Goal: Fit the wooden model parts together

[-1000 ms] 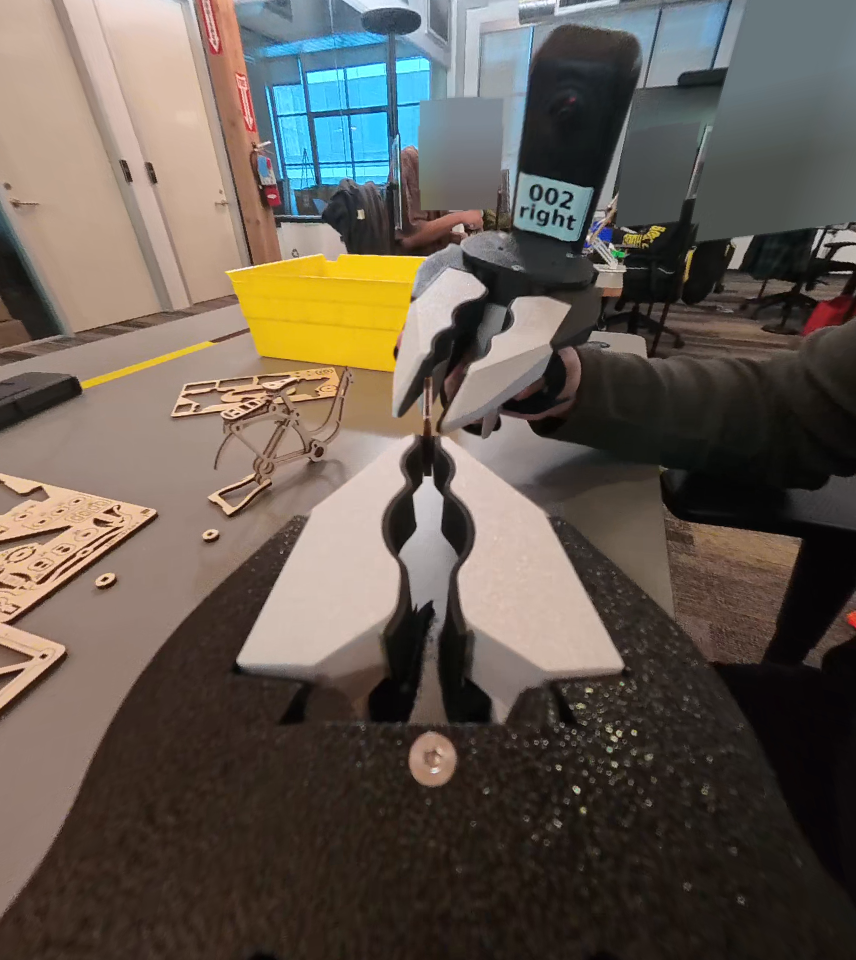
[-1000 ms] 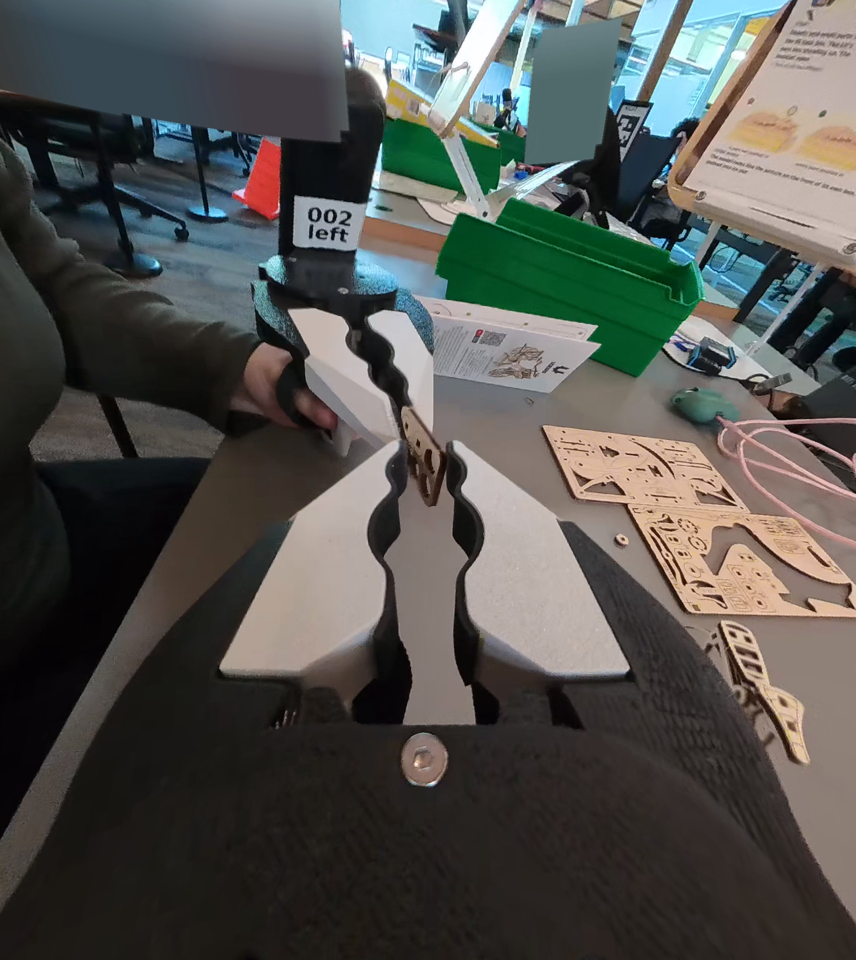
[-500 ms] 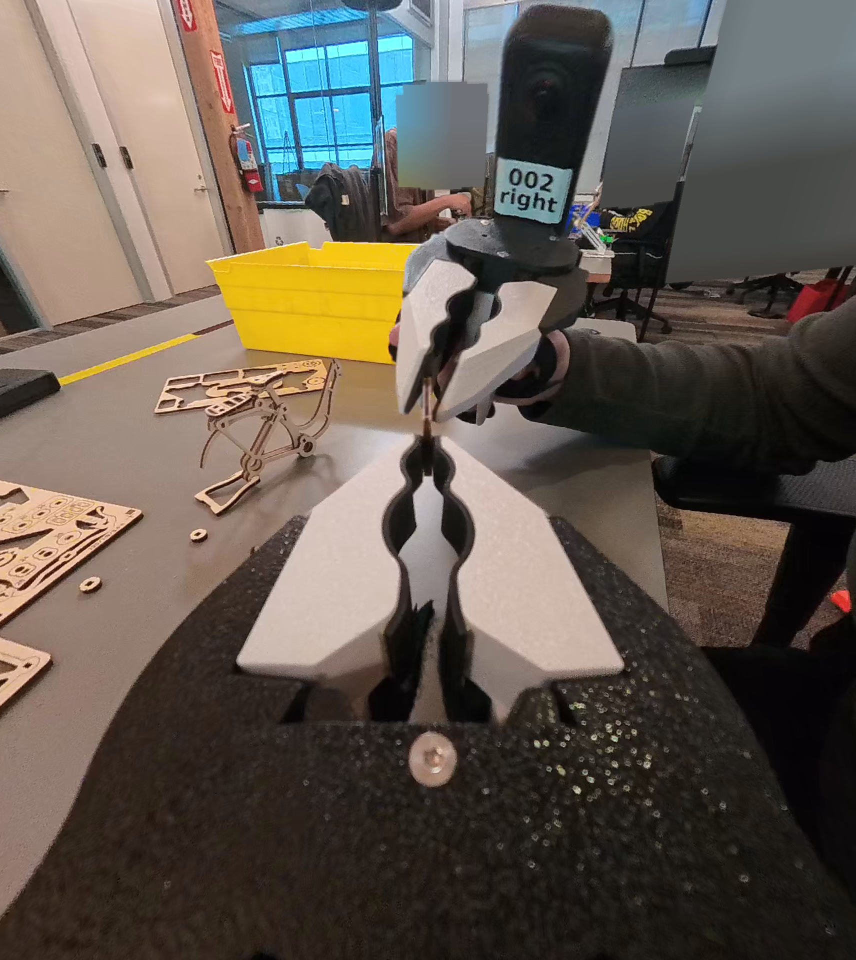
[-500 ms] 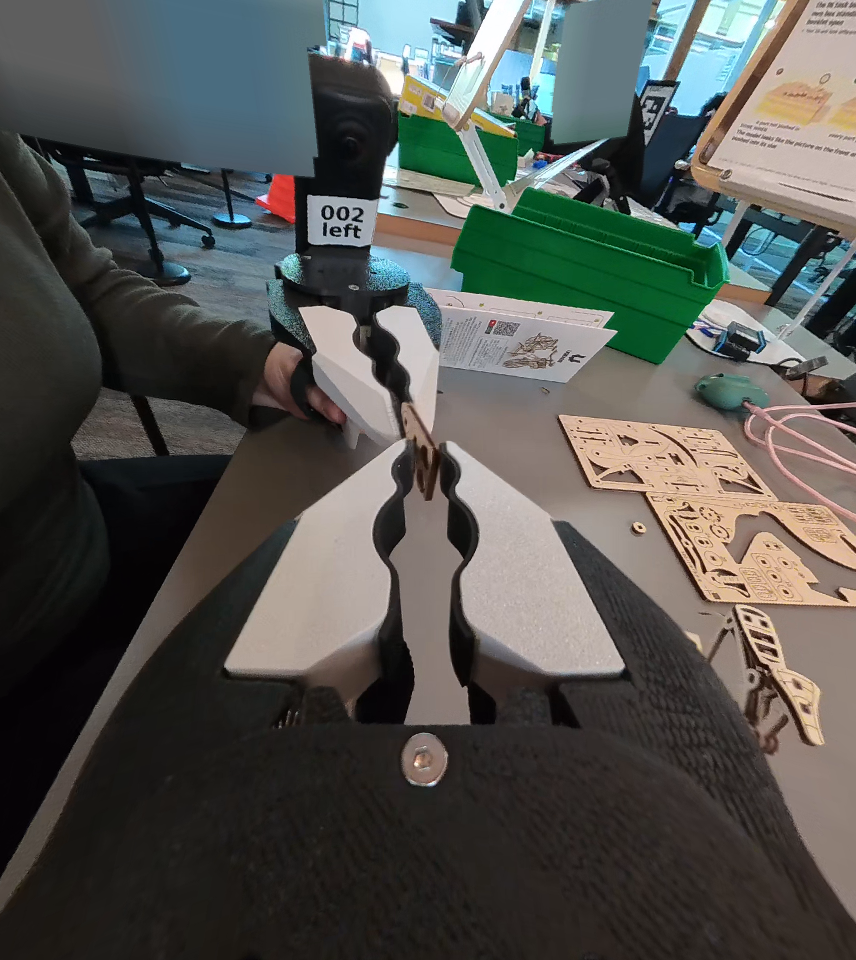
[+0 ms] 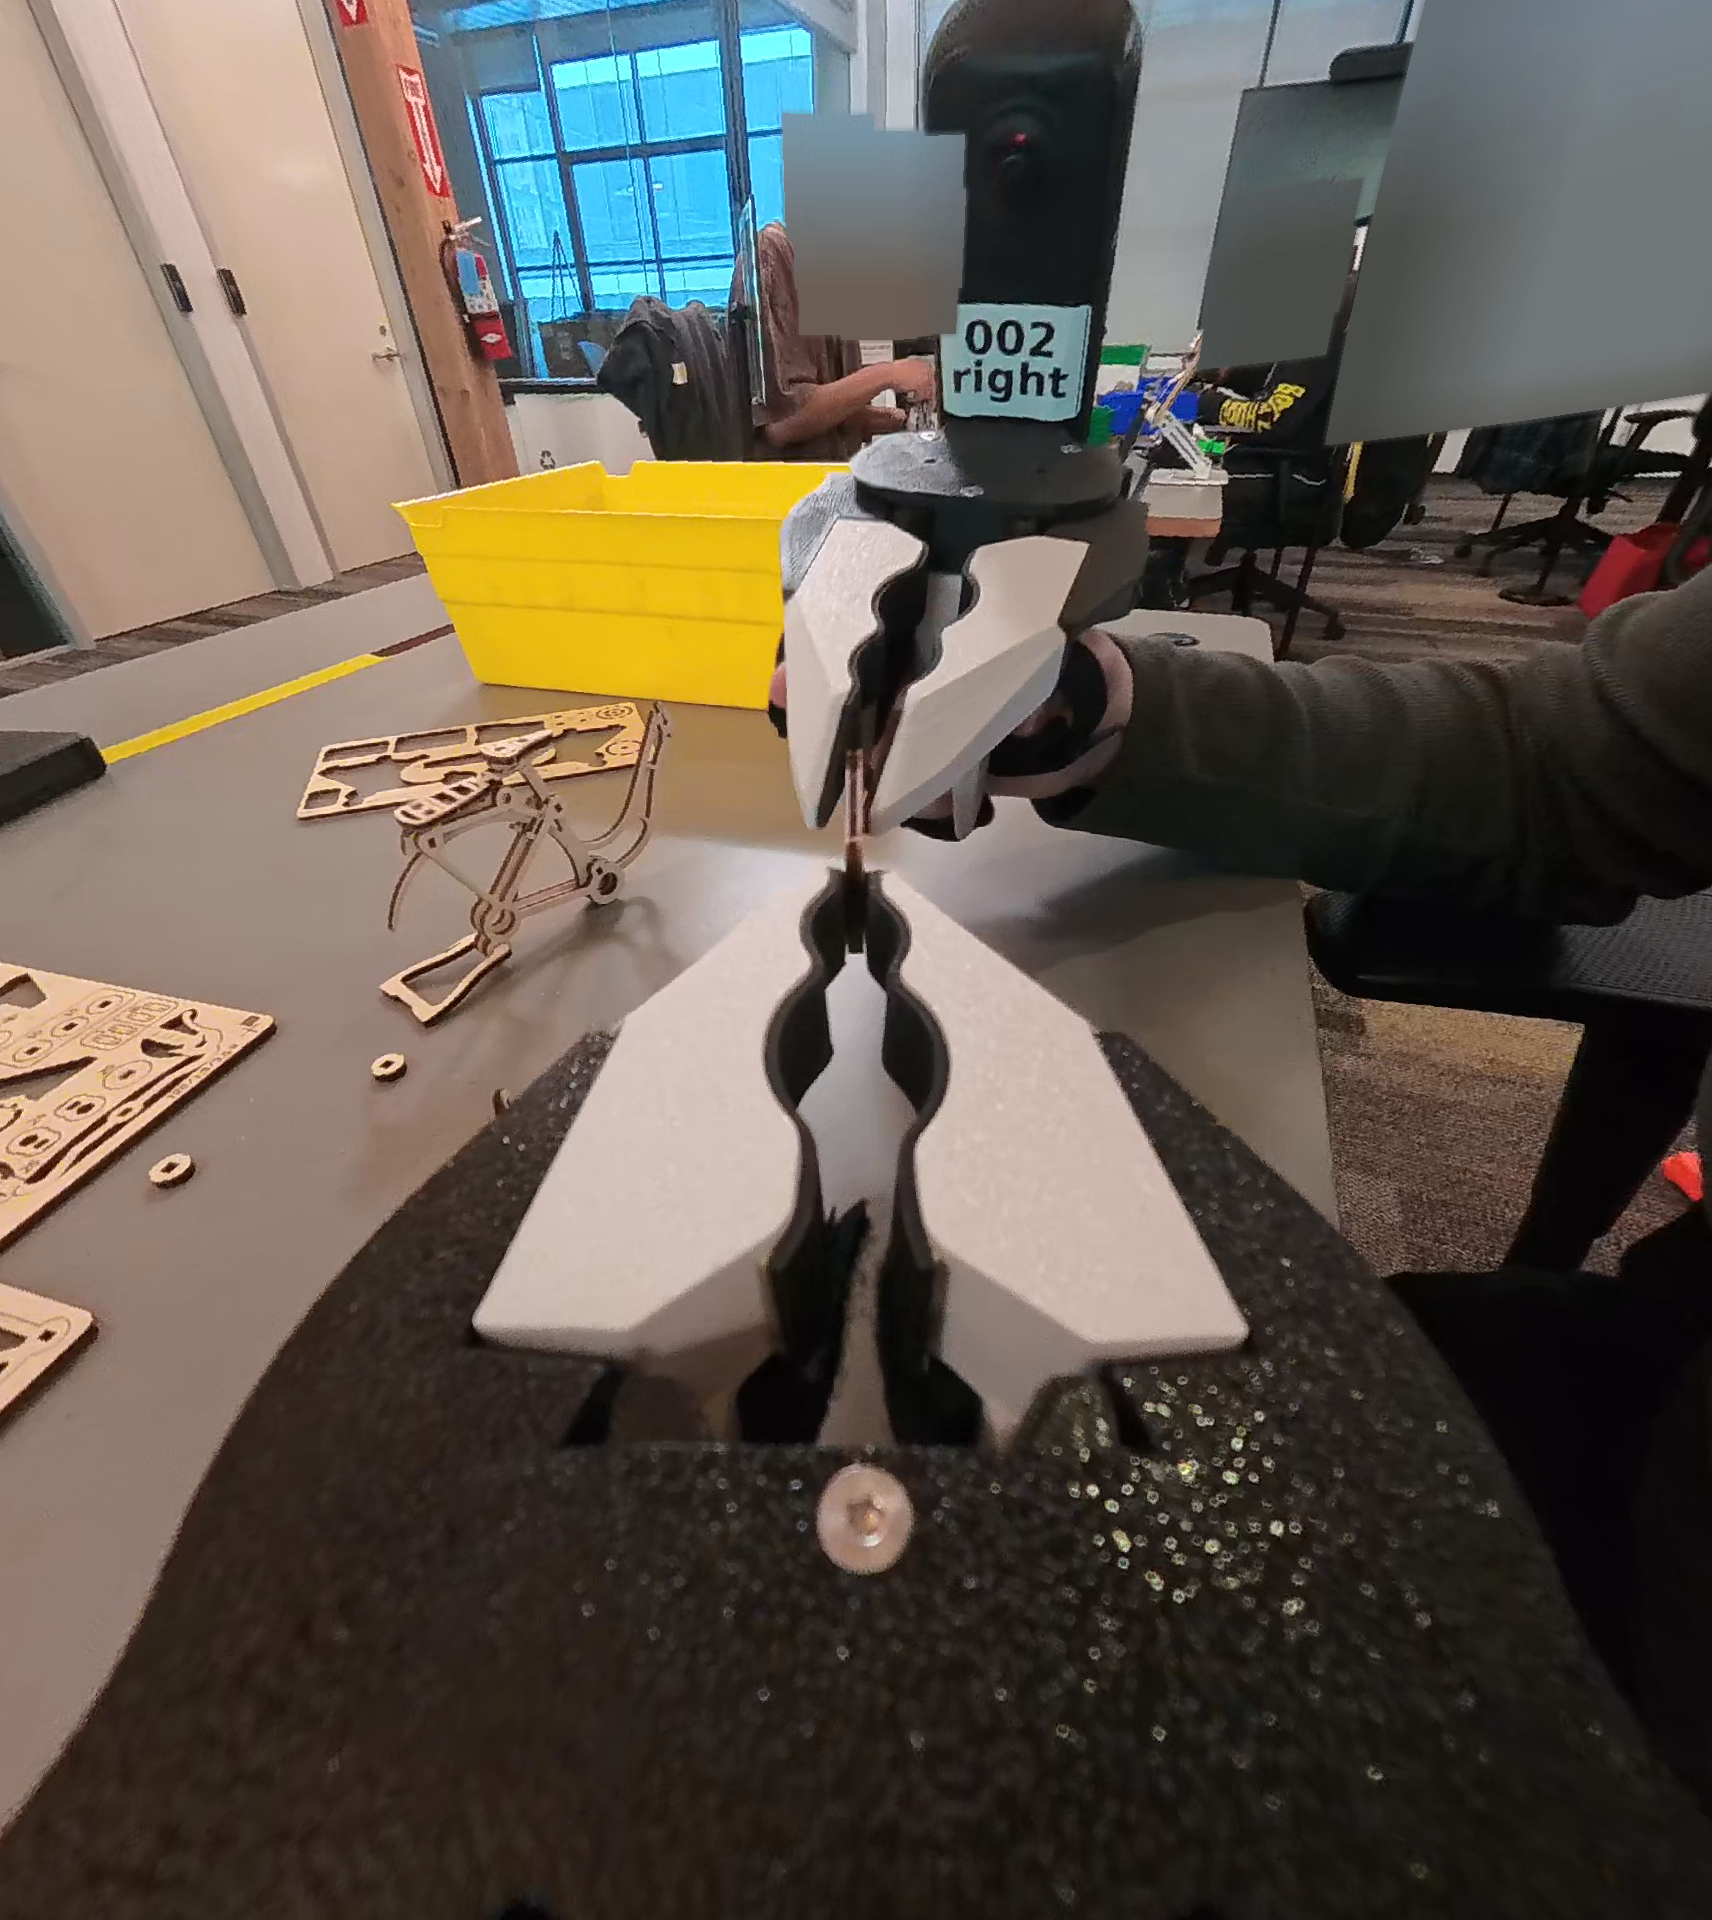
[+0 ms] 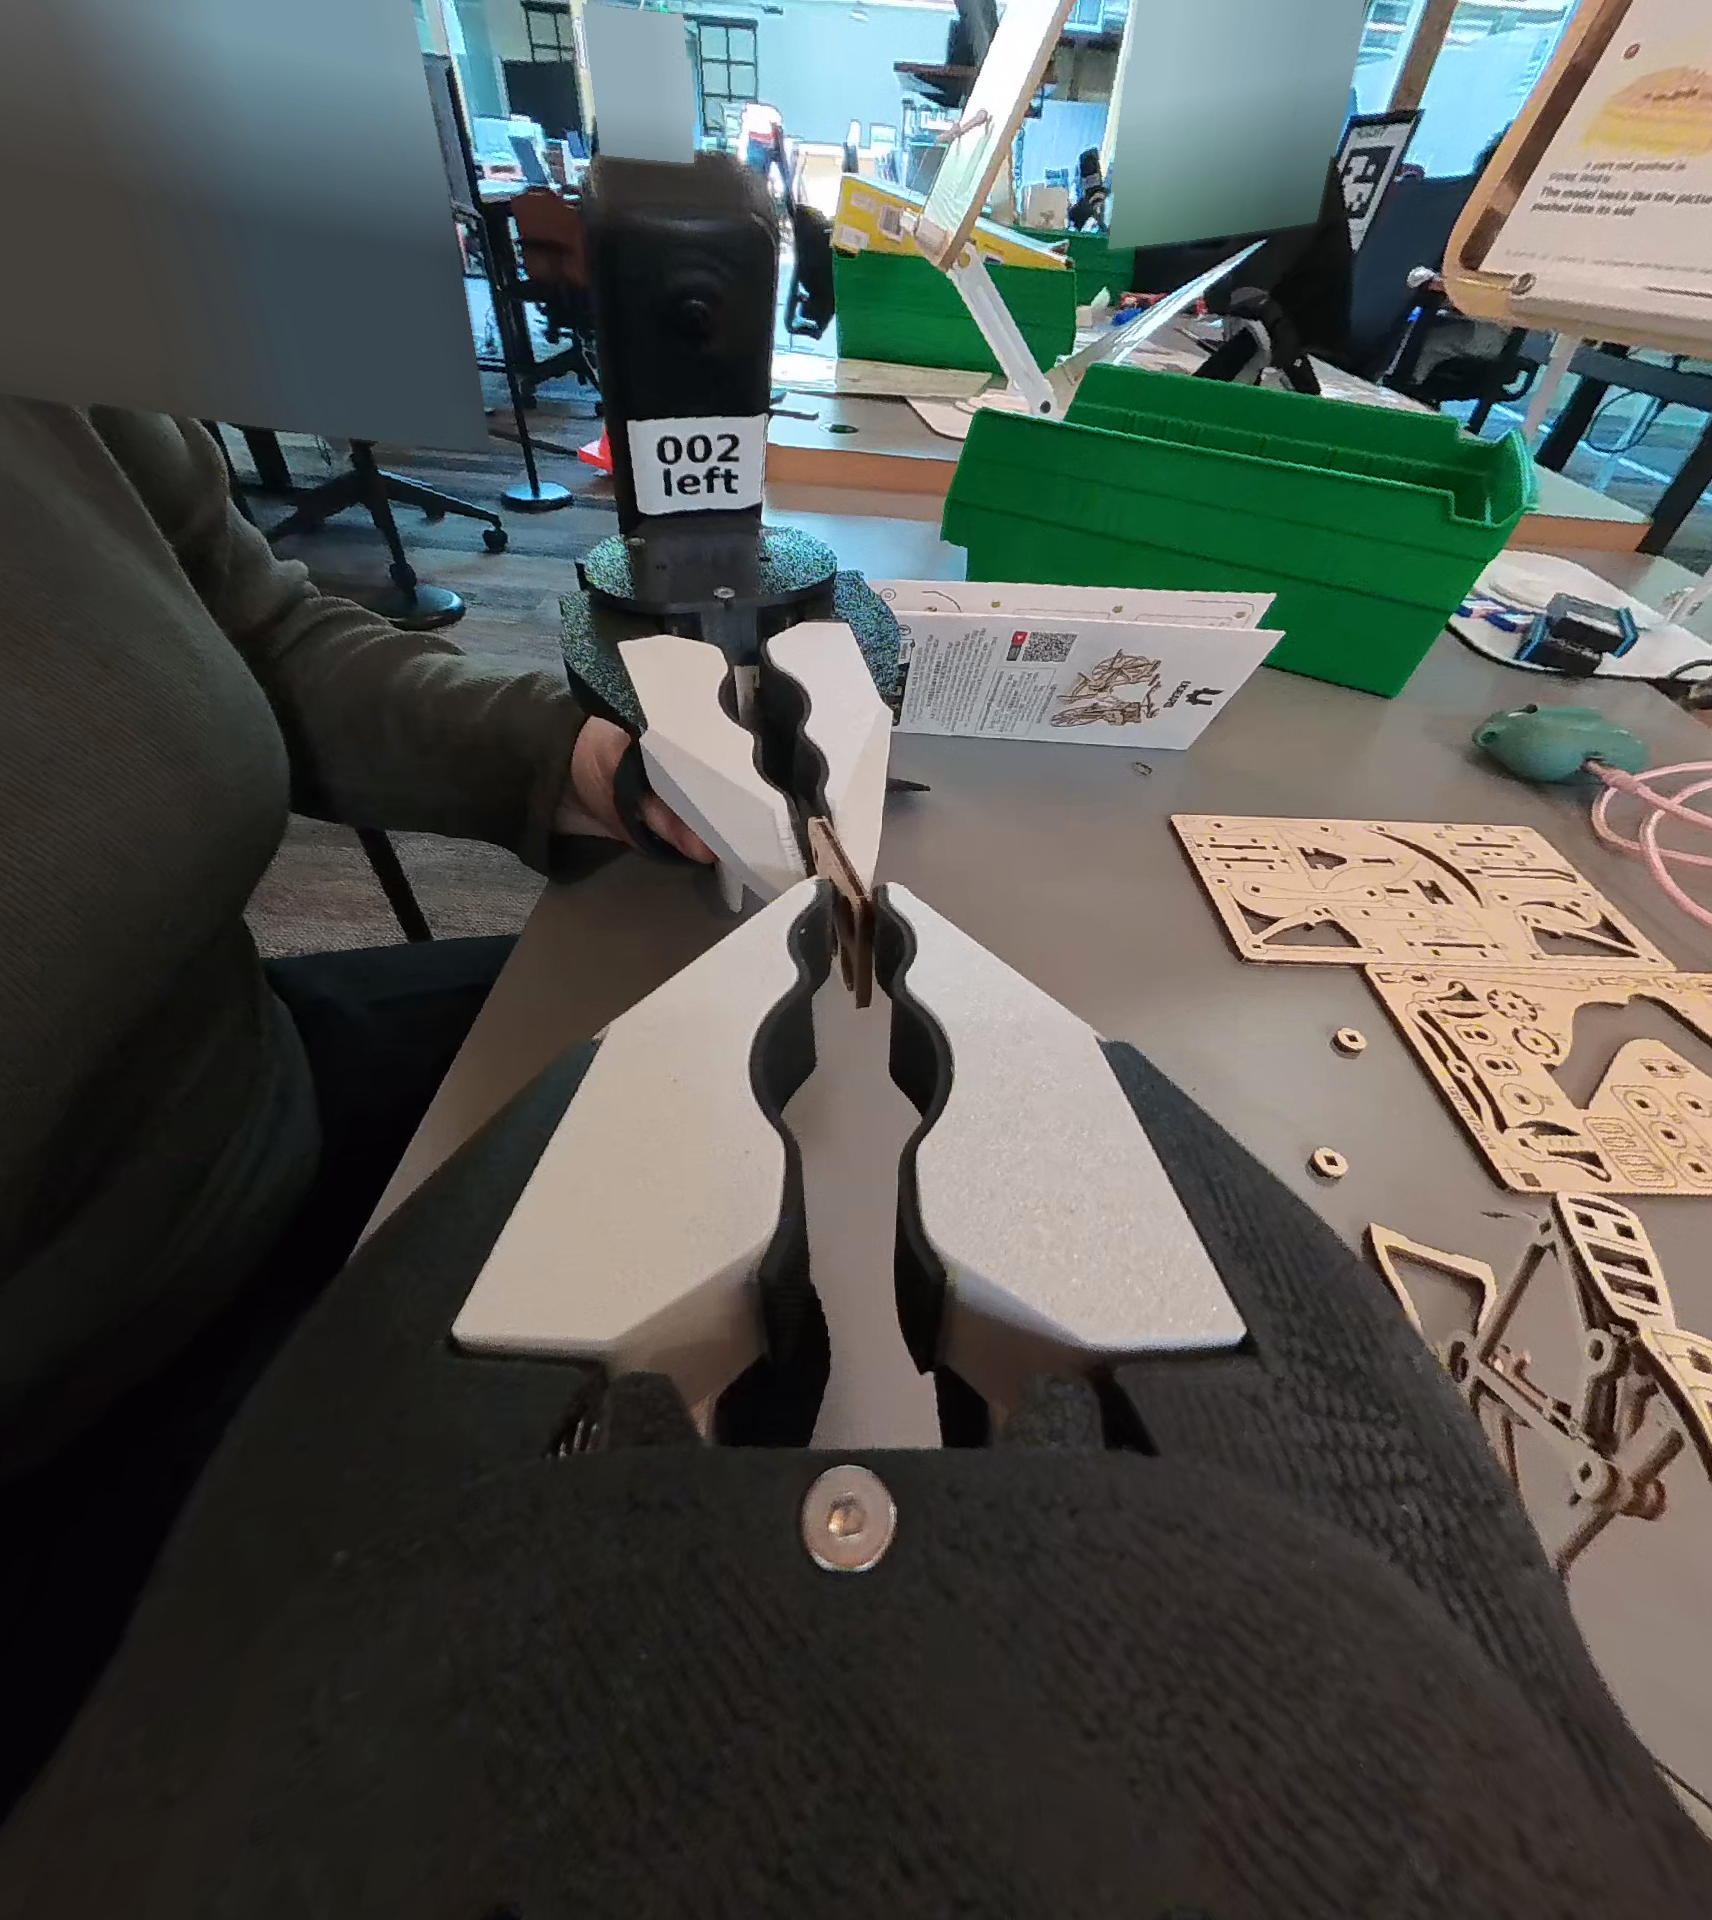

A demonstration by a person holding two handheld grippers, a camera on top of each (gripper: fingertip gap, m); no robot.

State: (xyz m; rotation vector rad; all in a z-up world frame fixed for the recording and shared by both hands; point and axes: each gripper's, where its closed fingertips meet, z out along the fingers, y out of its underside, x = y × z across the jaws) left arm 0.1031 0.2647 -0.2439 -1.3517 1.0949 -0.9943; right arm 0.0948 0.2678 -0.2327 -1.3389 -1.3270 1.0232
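My left gripper [image 5: 854,906] and my right gripper [image 6: 848,906] meet tip to tip above the near edge of the grey table [image 5: 208,914]. Both are shut on a small flat wooden part [image 6: 850,935] held between them. It is seen edge-on in the left wrist view [image 5: 854,862]. I cannot tell whether it is one piece or two pressed together. The right gripper [image 5: 857,816] shows opposite in the left wrist view. The left gripper [image 6: 821,847] shows opposite in the right wrist view. A partly built wooden model [image 5: 519,862] stands on the table, also in the right wrist view [image 6: 1610,1371].
Laser-cut wooden sheets [image 5: 31,1101] [image 5: 478,753] [image 6: 1403,894] [image 6: 1610,1081] lie flat with small loose rings [image 5: 388,1066] beside them. A yellow bin [image 5: 613,613], a green bin [image 6: 1226,540], a leaflet [image 6: 1070,675] and a pink cable [image 6: 1704,831] lie farther off. Left and right tips are no more than a few centimetres apart.
Both grippers stay tip to tip on the wooden part. They have shifted only slightly, and the right gripper stands a little more upright.
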